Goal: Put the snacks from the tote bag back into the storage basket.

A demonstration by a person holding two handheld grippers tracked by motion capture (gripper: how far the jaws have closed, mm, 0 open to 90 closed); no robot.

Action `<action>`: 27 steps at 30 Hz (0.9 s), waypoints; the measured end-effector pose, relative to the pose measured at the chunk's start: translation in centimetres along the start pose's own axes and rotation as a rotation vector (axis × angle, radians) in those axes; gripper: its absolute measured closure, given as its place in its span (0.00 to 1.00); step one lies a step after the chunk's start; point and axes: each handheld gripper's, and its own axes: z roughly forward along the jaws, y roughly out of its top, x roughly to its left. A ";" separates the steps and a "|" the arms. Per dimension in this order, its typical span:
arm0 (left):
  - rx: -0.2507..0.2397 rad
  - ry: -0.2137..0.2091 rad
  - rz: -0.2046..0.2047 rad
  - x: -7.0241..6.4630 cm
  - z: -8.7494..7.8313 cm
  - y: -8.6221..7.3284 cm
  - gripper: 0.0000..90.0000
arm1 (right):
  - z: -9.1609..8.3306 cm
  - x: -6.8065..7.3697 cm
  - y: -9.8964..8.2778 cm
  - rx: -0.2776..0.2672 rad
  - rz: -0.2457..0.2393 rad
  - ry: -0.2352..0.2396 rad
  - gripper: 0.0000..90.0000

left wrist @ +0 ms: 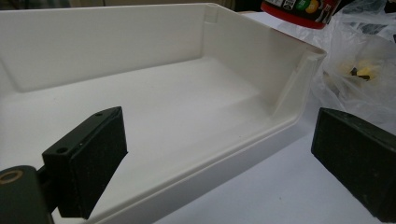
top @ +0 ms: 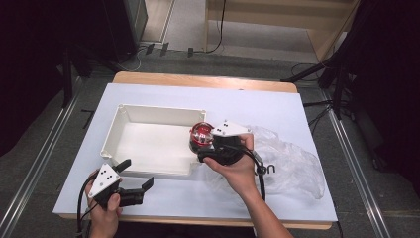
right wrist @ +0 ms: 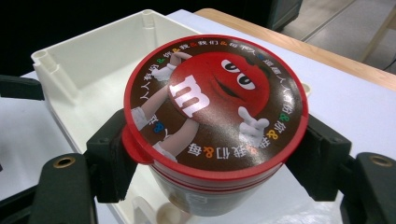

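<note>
The table (top: 277, 106) has a white cover and a wooden edge that shows at its far side in the high view. On it stands a white plastic tray (top: 148, 114), wide and shallow, with raised walls. To the right of the tray lies a crumpled clear plastic bag (top: 292, 161); the left gripper view looks into this bag (left wrist: 359, 70) and shows something yellow and black inside, too blurred to name, which the high view does not reveal. The right gripper (top: 214, 141) is held above the near right corner of the tray, and its jaws are closed on a round candy tub (top: 202, 134), pressing it from two opposite sides just under the red lid. From above the tub is only a small red and clear shape, but the right gripper view gives the lid (right wrist: 215, 105) in detail: a red rim, a brown face, a red cartoon candy figure with white gloves and a ring of printed characters. The same view shows the tub hanging over the corner of the tray (right wrist: 88, 60). The left gripper (top: 133, 173) rests low by the near left wall of the tray, and its jaws stand wide apart with nothing between them except the tray wall (left wrist: 261, 140) farther off.
</note>
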 end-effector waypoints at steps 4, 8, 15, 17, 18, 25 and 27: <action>-0.001 -0.001 -0.001 0.1 -0.1 0.0 0.04 | 0.5 0.5 0.2 0.000 -0.011 0.015 0.29; 0.000 0.001 0.000 0.1 -0.1 -0.1 0.04 | 0.9 0.9 0.2 0.011 -0.027 0.030 0.29; -0.001 0.004 -0.002 0.0 -0.1 -0.2 0.04 | 1.8 1.4 0.1 0.027 -0.041 0.041 0.29; -0.002 0.004 -0.002 0.0 -0.1 -0.2 0.04 | 2.0 1.5 0.0 0.034 -0.044 0.046 0.29; -0.003 0.005 -0.001 0.0 -0.1 -0.2 0.04 | 2.2 1.5 -0.1 0.035 -0.048 0.048 0.29; -0.001 0.006 0.000 0.1 -0.1 -0.2 0.04 | 2.7 1.5 -0.4 0.055 -0.058 0.052 0.29; -0.001 0.006 0.000 0.1 -0.1 -0.2 0.04 | 2.8 1.5 -0.5 0.060 -0.062 0.052 0.29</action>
